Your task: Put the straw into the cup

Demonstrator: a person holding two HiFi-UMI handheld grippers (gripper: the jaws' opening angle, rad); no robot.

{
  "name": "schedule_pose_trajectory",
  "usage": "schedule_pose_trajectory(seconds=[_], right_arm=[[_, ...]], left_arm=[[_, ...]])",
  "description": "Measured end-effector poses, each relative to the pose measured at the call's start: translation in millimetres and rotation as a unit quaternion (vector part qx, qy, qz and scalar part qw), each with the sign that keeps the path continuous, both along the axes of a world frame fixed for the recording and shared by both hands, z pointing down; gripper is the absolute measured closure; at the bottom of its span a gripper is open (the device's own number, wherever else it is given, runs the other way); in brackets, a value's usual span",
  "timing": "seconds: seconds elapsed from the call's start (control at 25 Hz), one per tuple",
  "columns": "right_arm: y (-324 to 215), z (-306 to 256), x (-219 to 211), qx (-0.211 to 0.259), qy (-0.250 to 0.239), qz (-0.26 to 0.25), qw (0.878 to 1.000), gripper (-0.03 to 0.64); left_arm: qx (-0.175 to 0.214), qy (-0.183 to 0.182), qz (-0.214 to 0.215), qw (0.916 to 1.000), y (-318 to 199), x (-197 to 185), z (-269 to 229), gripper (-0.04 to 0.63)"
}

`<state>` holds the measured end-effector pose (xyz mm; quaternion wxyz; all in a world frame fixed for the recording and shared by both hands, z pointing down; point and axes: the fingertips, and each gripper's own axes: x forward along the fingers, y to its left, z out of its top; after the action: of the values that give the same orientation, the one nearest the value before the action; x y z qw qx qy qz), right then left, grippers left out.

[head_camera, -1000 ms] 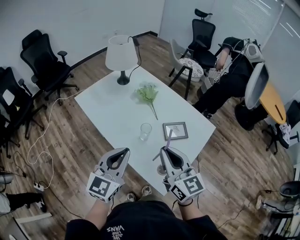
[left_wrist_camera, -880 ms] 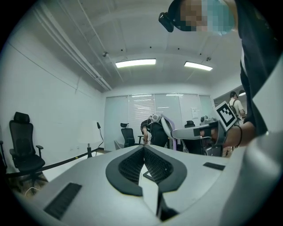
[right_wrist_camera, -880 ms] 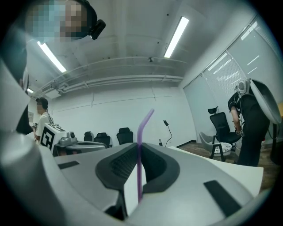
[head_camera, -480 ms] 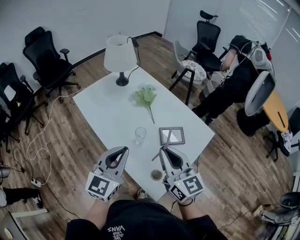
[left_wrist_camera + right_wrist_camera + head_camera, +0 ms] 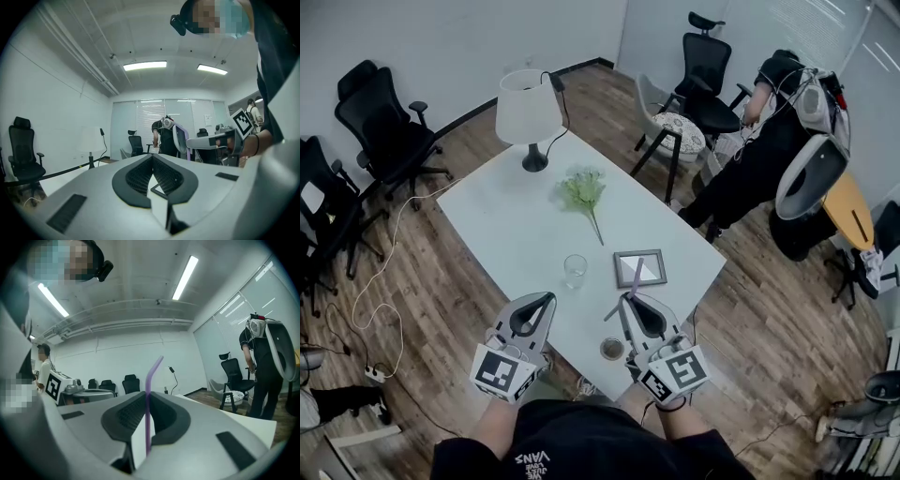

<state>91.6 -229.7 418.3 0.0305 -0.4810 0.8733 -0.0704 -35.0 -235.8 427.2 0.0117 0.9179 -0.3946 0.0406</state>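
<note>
Straw [image 5: 636, 277] first. In the head view it is a thin purple stick low in the frame, right of centre, pinched partway along by the right gripper [image 5: 629, 300]. One end pokes up toward the picture frame [image 5: 640, 267] and the other slants down and left. The cup [image 5: 575, 271], clear glass, stands on the white table [image 5: 506, 225] up and left of that gripper, apart from the straw and just left of the picture frame. The left gripper [image 5: 549, 300] hovers below the cup, over the table's near edge. Watch the small dark round pot [image 5: 612, 349] between the two grippers near that edge, because a careless swing could knock it off.

Left gripper view: the left gripper [image 5: 152, 159] has its jaws clenched tip to tip with nothing in them. So nothing steadies the cup, and a light glass nudged at the rim by the straw could tip or skid.

Right gripper view: the right gripper [image 5: 146, 397] is clamped on the straw [image 5: 151, 376], which stands upright between the pads with its top bent over to the right. That is a narrow hold on a slick round tube, and I'd judge it could swivel or slide if an end catches the rim. The cup doesn't show in this view, so a missed aim is a real chance.
</note>
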Motion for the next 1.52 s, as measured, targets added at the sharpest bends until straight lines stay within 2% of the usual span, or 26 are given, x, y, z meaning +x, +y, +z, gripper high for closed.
schedule_pose_trajectory(seconds=[0.8, 1.52], right_arm=[[-41, -12, -21, 0.014, 0.002, 0.066, 0.998, 0.580], [-76, -25, -41, 0.031, 0.006, 0.057, 0.998, 0.580]], left_arm=[[0.008, 0.001, 0.070, 0.9975, -54, -17, -7, 0.584], [0.016, -0.004, 0.073, 0.9972, -81, -33, -15, 0.584]])
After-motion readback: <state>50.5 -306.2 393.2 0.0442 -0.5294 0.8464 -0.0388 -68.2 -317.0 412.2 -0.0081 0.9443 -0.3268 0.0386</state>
